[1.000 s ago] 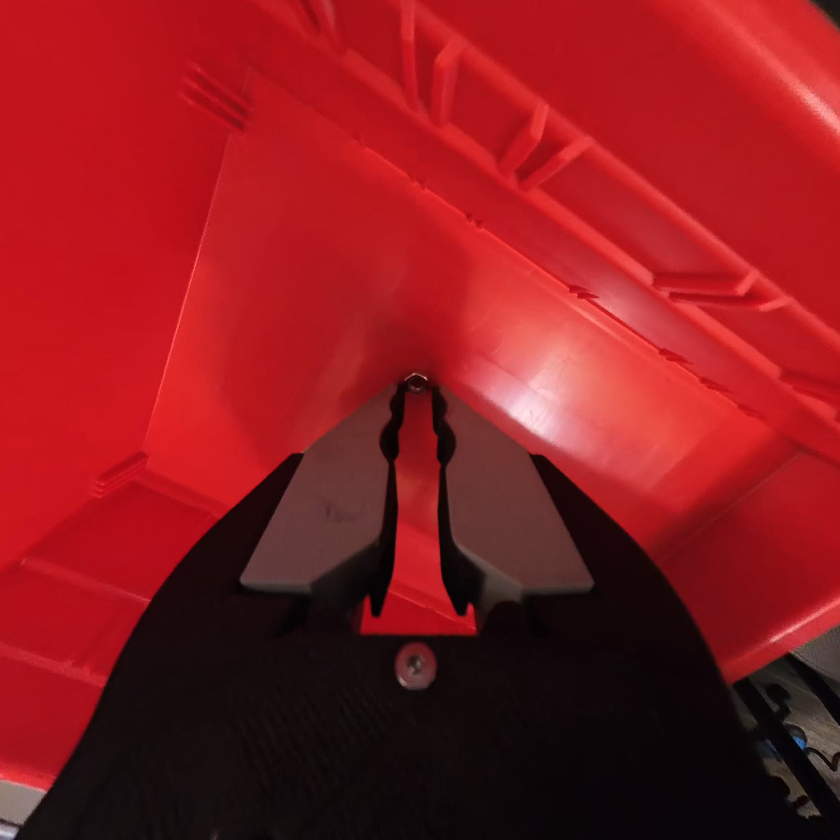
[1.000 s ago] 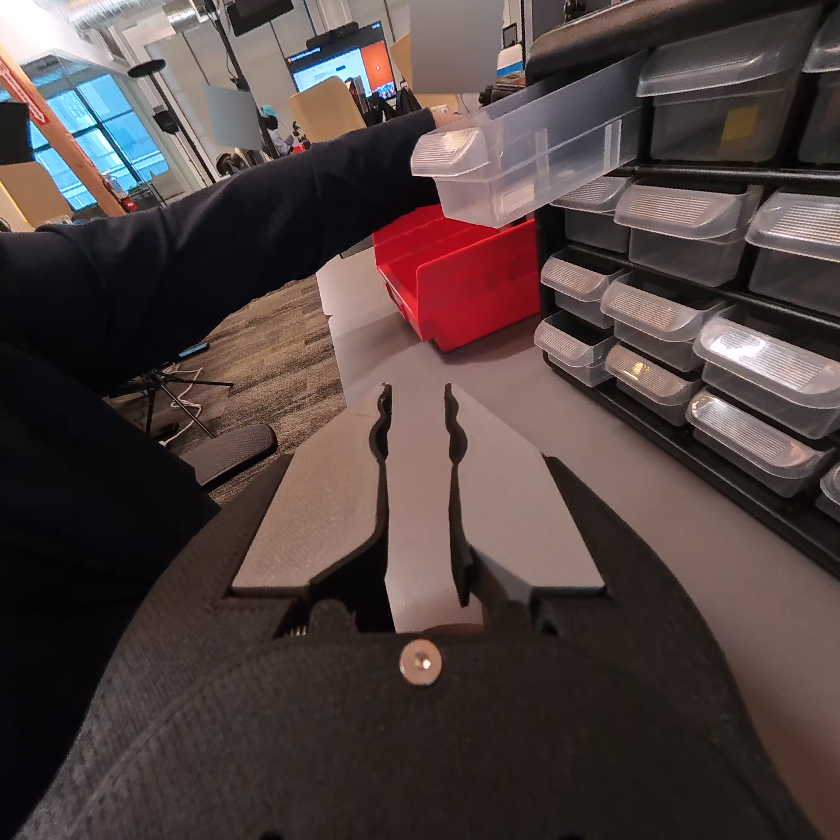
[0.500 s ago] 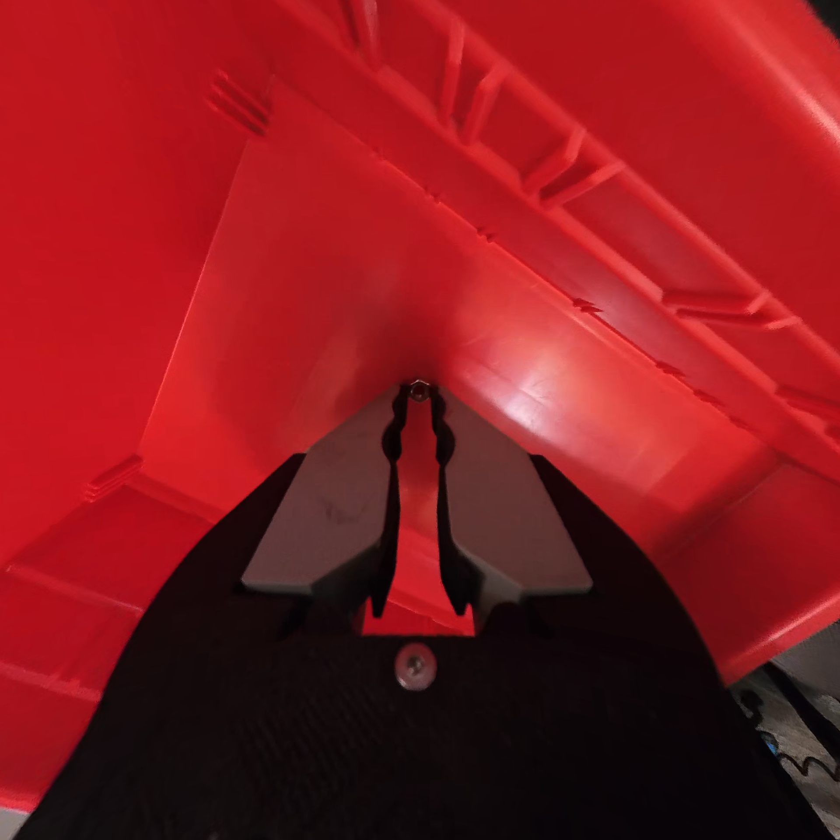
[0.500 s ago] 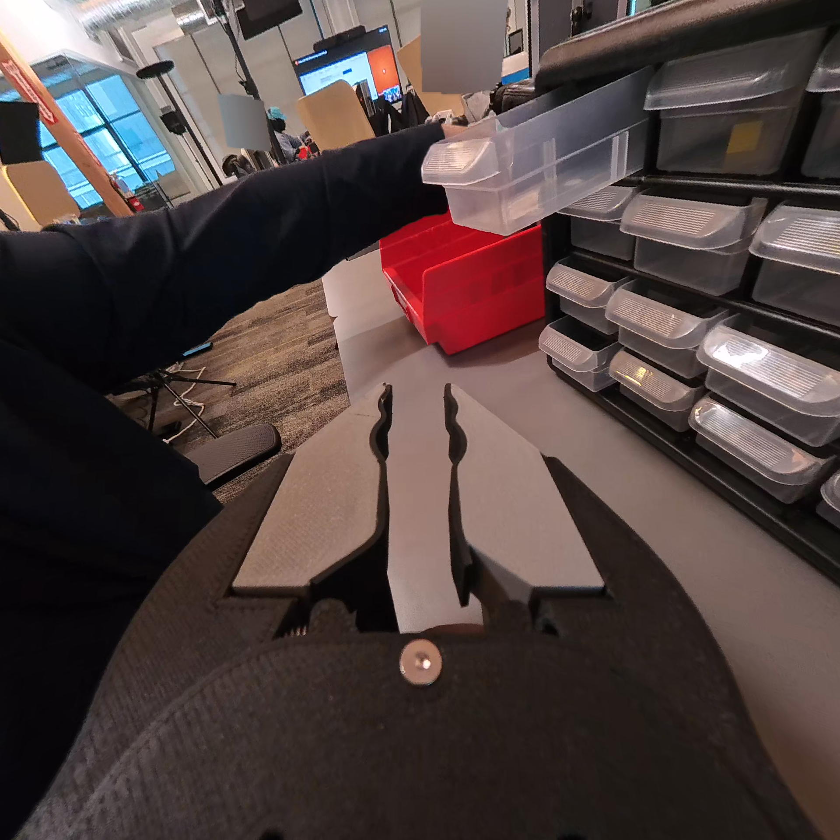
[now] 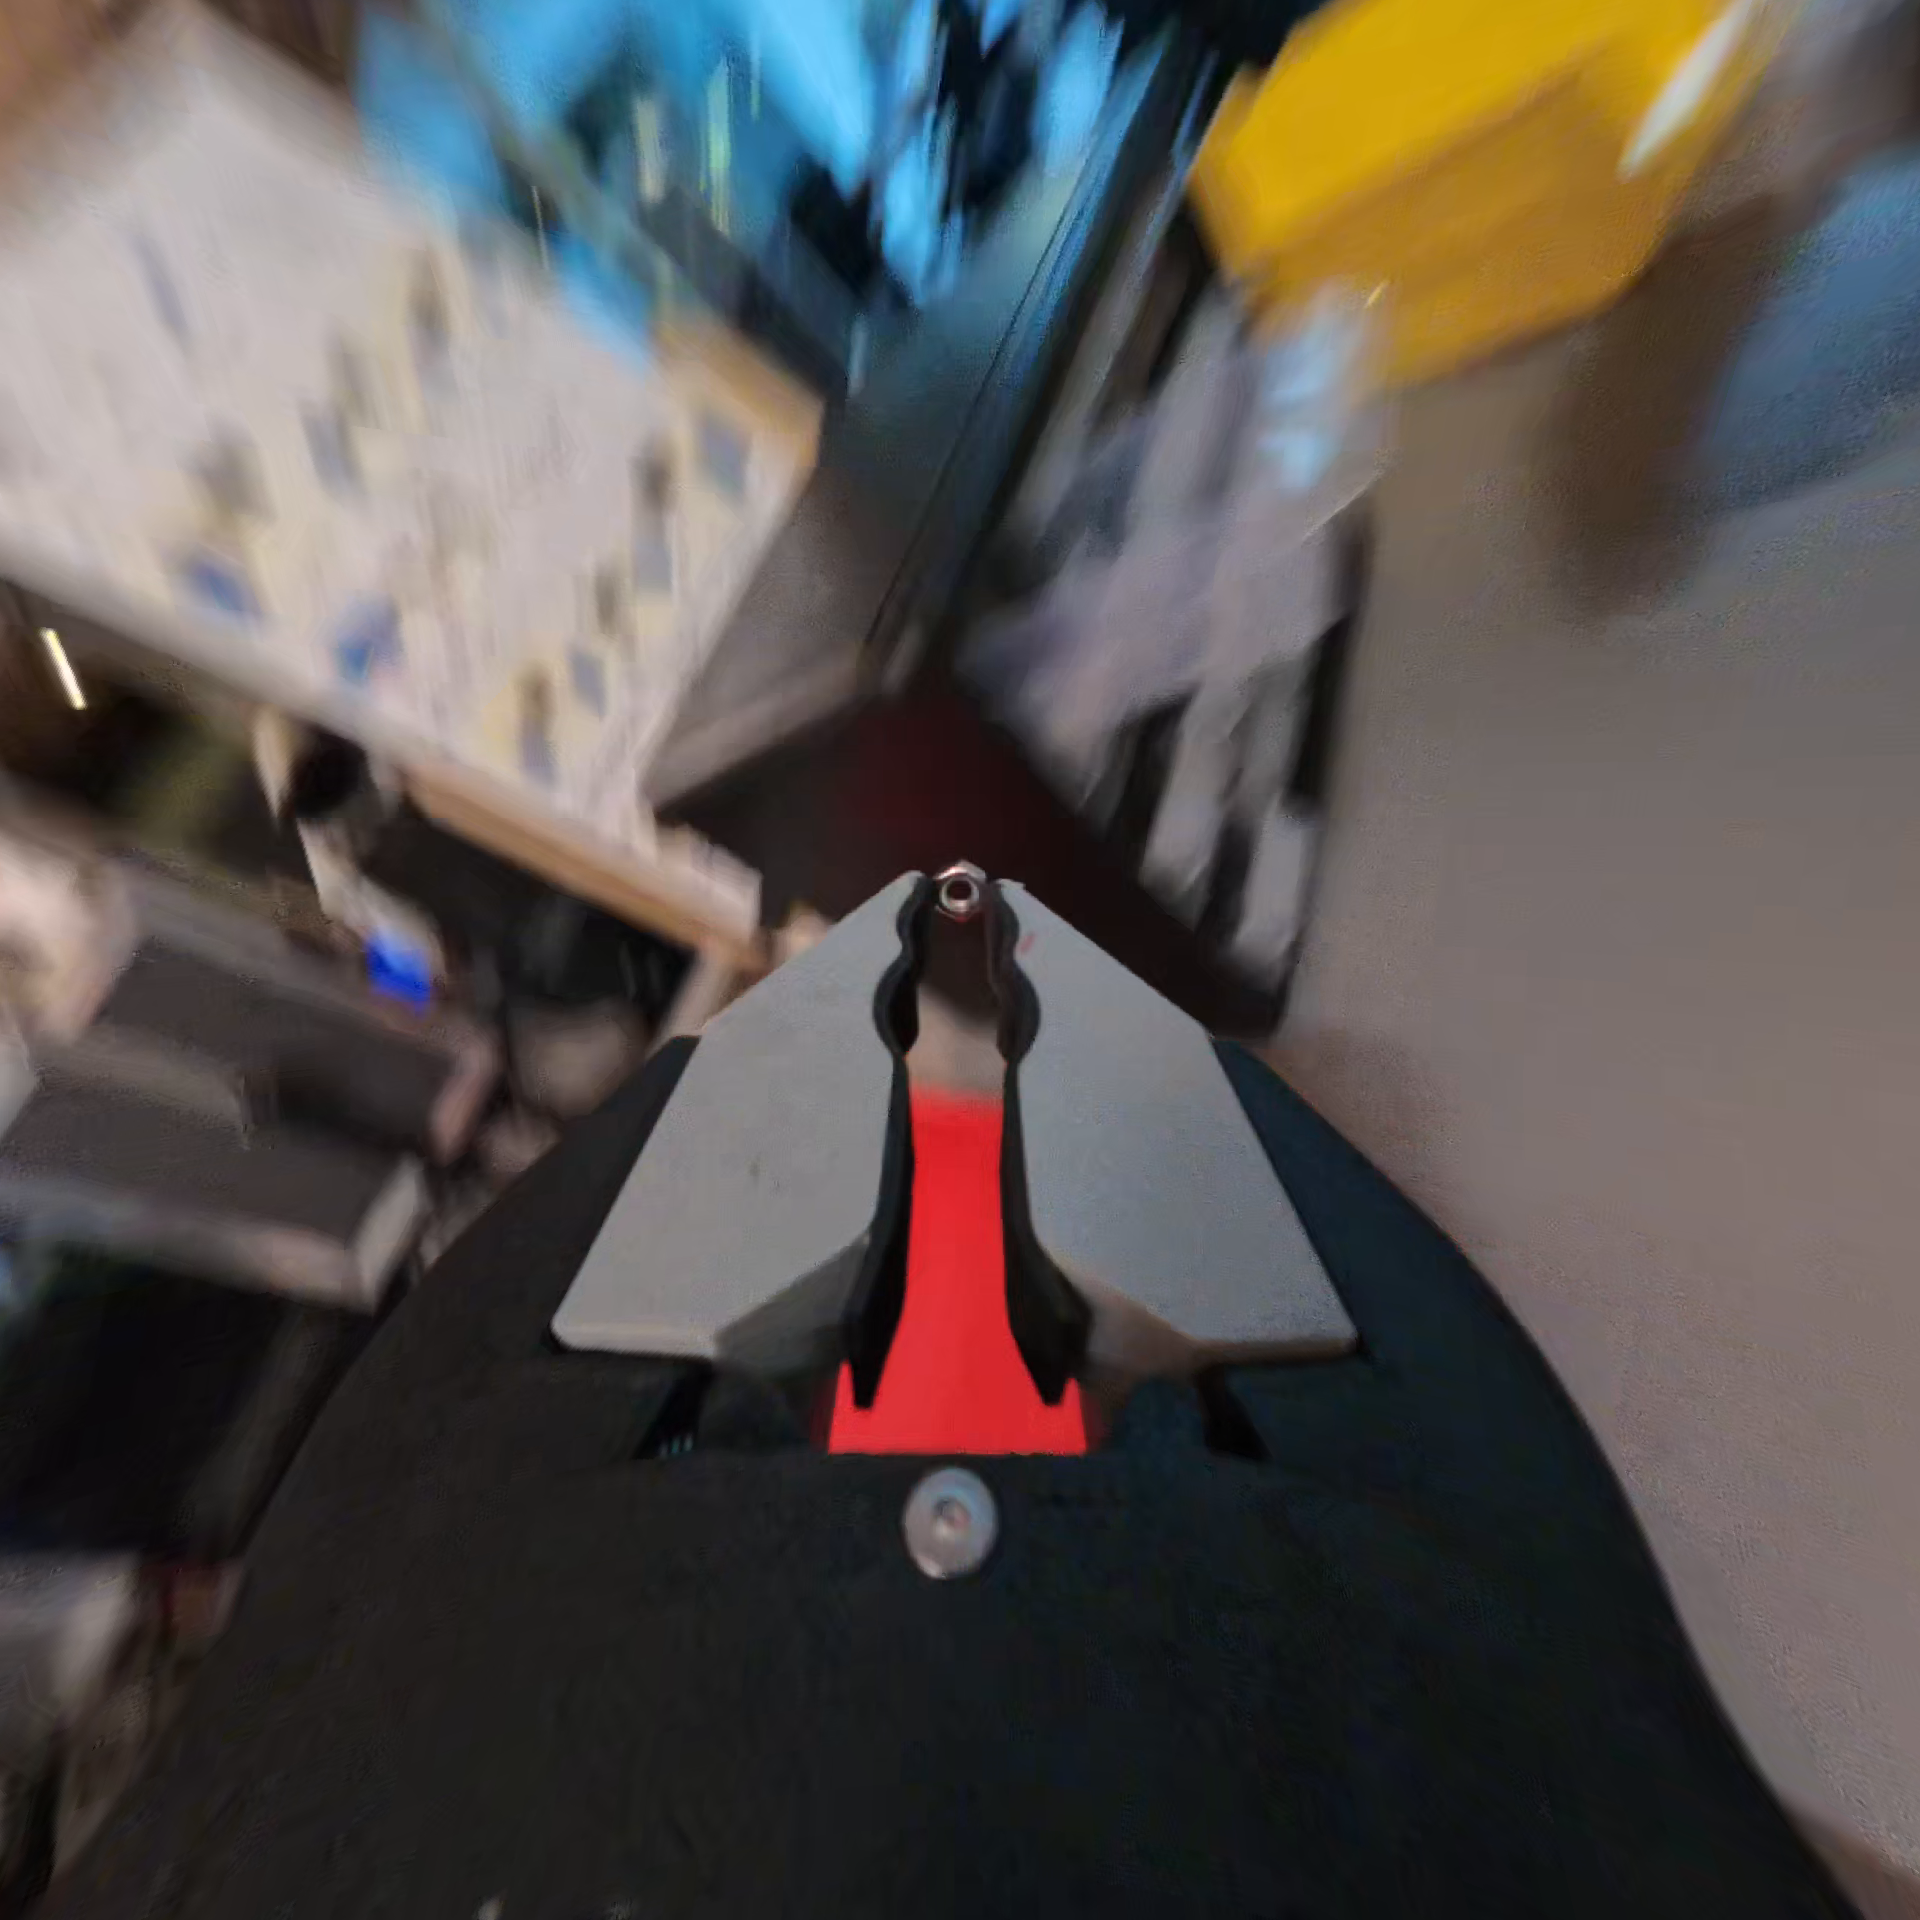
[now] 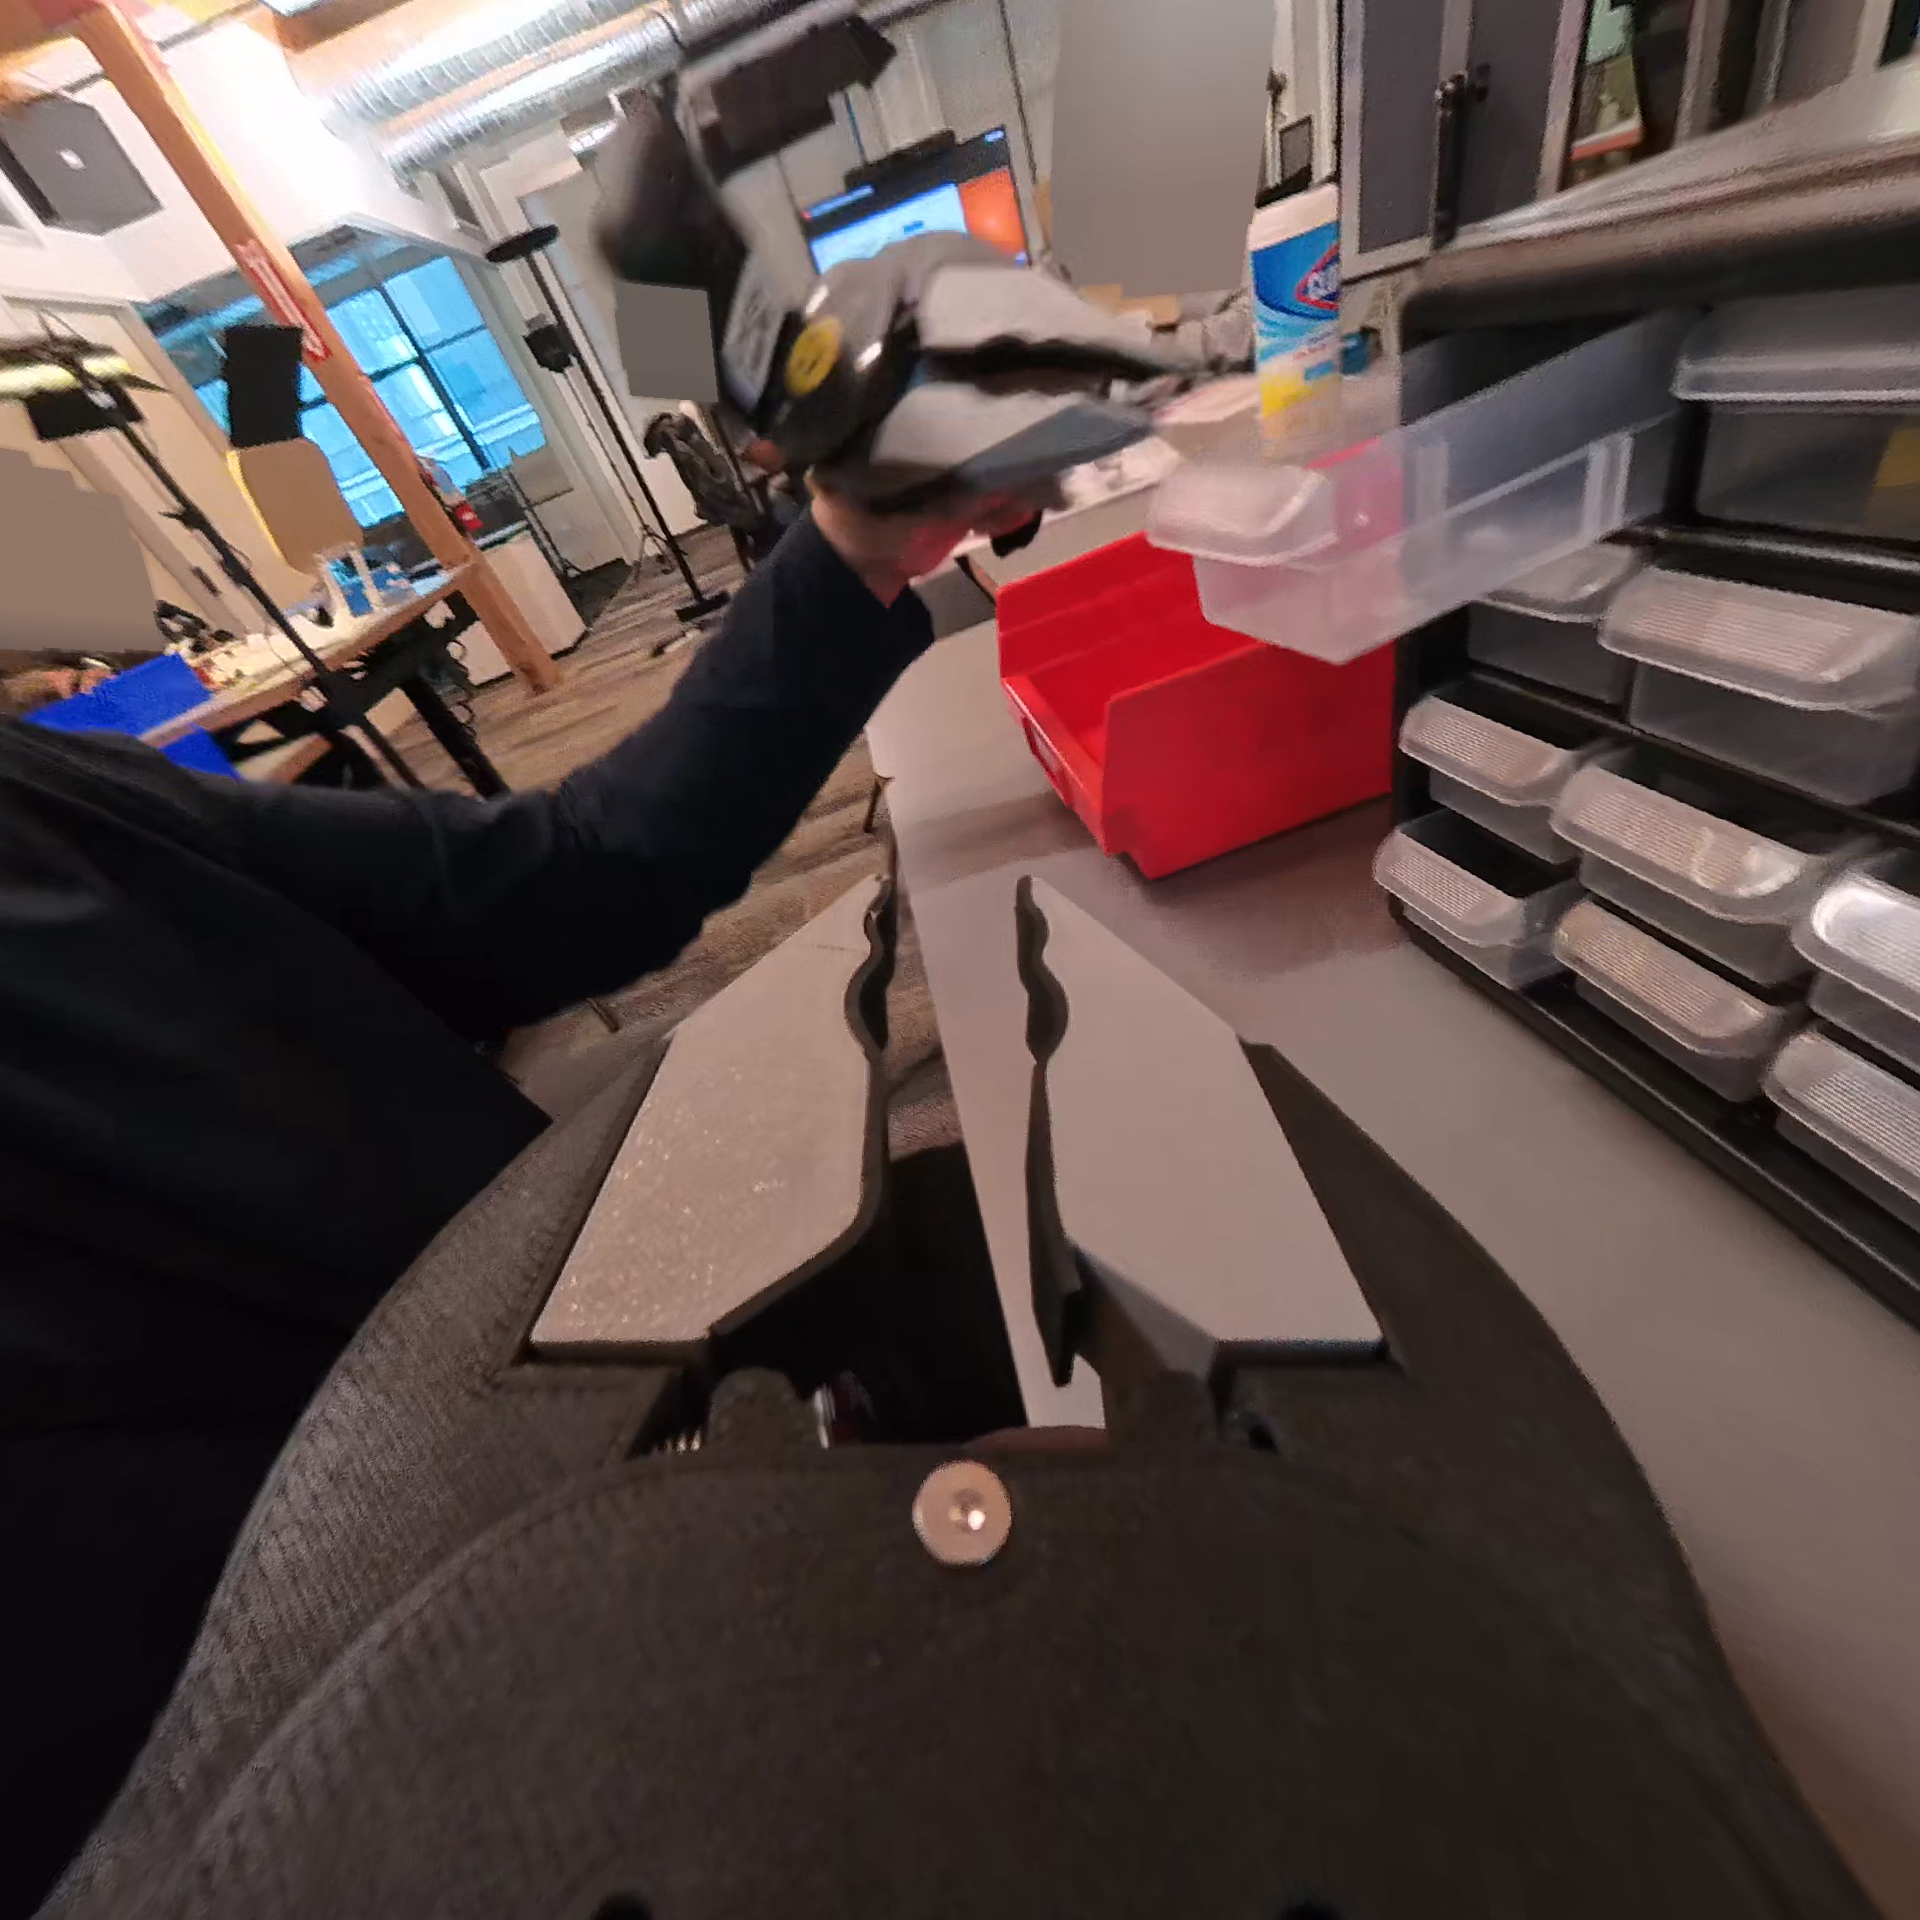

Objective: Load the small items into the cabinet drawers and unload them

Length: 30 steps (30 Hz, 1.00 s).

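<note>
Pinching a small silver nut [image 5: 957, 896] at the very tips of my left gripper [image 5: 957, 902], I have it up near the pulled-out clear drawer [image 6: 1455, 509] in the upper right of the right wrist view. There my left gripper shows blurred at upper centre, its nose just beside the drawer's front lip. The left wrist view is smeared with blur; only the nut between the fingertips, centre frame, and a patch of red low between the fingers read clearly.

My right gripper [image 6: 951, 904] hangs low over the grey table [image 6: 1558, 1299] with its jaws a narrow way apart and nothing between them.

As I judge it, one loading run is midway: the nut is out of the red bin [image 6: 1195, 727], which sits at centre right beside the drawer cabinet [image 6: 1662, 831], but it is not yet dropped into the drawer. Releasing it, shutting the drawer and the later unloading all seem left to do. Whether the drawer already holds other items, I cannot tell.
</note>
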{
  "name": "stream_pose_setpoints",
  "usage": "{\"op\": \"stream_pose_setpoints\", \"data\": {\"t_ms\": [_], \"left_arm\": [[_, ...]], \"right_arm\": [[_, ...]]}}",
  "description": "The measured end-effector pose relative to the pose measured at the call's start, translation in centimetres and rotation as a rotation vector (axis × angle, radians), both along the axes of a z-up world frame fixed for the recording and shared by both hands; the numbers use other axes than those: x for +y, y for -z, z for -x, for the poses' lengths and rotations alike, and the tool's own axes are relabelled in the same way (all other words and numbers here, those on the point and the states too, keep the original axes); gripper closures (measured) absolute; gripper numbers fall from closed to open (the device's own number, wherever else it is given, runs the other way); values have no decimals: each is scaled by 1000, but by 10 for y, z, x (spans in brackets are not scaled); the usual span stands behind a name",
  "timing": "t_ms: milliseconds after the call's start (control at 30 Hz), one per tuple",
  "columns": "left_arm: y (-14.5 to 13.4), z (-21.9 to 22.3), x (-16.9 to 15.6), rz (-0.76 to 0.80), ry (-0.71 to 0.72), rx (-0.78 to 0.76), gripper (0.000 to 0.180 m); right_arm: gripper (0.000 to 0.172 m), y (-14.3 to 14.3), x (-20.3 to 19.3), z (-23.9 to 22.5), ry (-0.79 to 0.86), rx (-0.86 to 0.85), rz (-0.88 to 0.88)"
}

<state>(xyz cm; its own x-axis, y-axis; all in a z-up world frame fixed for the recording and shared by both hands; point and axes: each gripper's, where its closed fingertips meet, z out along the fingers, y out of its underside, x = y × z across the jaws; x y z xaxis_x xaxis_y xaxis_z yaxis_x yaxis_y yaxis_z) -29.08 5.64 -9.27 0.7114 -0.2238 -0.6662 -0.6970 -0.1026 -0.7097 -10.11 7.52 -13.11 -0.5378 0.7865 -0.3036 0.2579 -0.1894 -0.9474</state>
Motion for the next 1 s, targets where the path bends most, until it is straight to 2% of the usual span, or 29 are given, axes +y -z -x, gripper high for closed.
{"op": "stream_pose_setpoints", "data": {"t_ms": [33, 67, 200, 300, 400, 600, 800, 933, 1000], "left_arm": [[-14, -37, -14, -108, 126, 37, 173], [-24, -63, -26, -178, 191, 46, 173], [-35, -139, -50, -259, 329, 87, 173], [-38, -174, -59, -320, 368, 133, 173], [-41, -195, -68, -358, 401, 143, 173], [-44, -207, -77, -404, 430, 123, 173], [-46, -206, -78, -429, 422, 146, 173], [-44, -200, -78, -427, 411, 149, 173], [-44, -199, -79, -429, 414, 145, 173]], "right_arm": [[153, -6, -4, 0, -13, 9, 16], [153, -14, -9, 1, -29, 20, 37], [153, -52, -35, 2, -139, 49, 141], [152, -74, -58, -1, -223, 62, 174], [152, -80, -75, -2, -257, 40, 166], [151, -84, -94, -8, -309, 23, 164], [151, -74, -108, -3, -339, -37, 137], [160, -76, -110, 1, -339, -35, 168], [159, -76, -111, 3, -345, -36, 171]]}}
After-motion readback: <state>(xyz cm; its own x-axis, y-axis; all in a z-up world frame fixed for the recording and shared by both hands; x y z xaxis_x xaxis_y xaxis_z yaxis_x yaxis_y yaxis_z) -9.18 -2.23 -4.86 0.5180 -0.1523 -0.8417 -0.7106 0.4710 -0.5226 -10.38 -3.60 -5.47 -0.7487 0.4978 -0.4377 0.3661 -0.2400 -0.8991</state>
